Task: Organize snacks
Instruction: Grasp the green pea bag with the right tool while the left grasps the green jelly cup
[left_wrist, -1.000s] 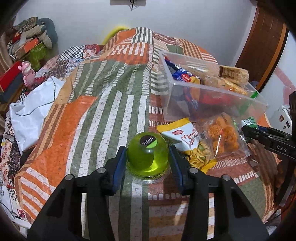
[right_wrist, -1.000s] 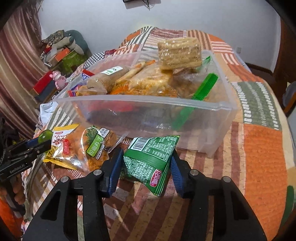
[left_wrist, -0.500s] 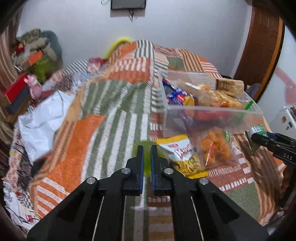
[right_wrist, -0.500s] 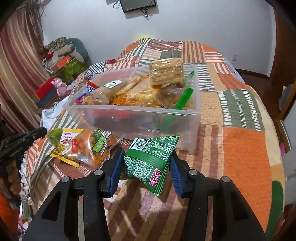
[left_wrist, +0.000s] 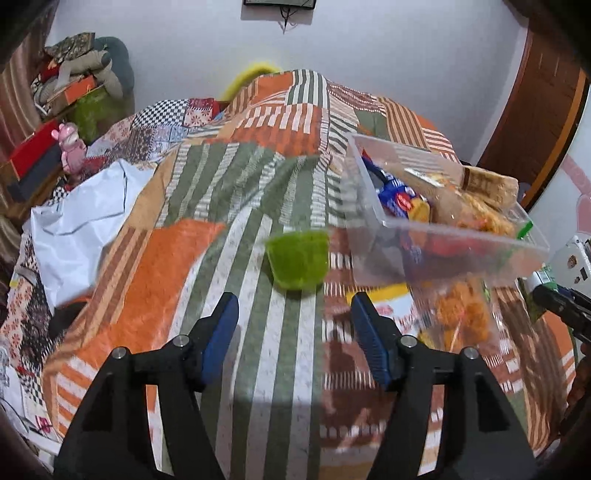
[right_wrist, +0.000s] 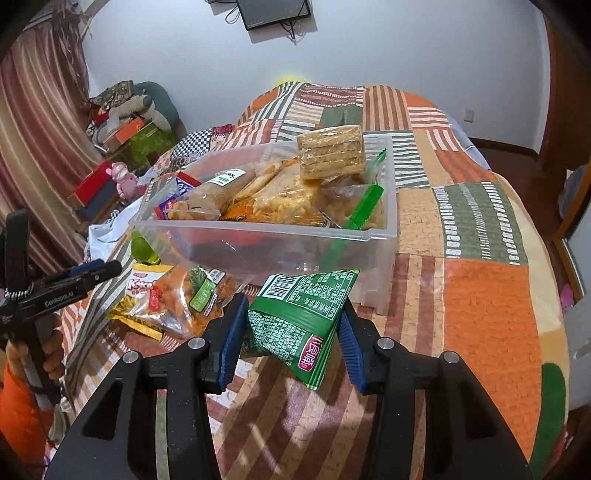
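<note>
Two grippers are working over one patchwork quilt (left_wrist: 280, 369): the left gripper (left_wrist: 293, 325) is opening its jaws with nothing between them, the single green jelly cup (left_wrist: 298, 260) sitting blurred on the quilt just ahead, beside the one clear plastic bin (right_wrist: 258, 243) — while the right gripper (right_wrist: 290, 328) is squeezing one green snack packet (right_wrist: 303, 314) in front of that bin. Only the right wrist view is showing the wafer pack (right_wrist: 330, 151) on top of the bin's heap, two loose bags — yellow-edged chips bag (right_wrist: 142, 291) and clear orange snack bag (right_wrist: 181, 299) — sharply, and a hand (right_wrist: 33, 354) in an orange sleeve; only the left is showing the crumpled white sheet (left_wrist: 77, 221).
</note>
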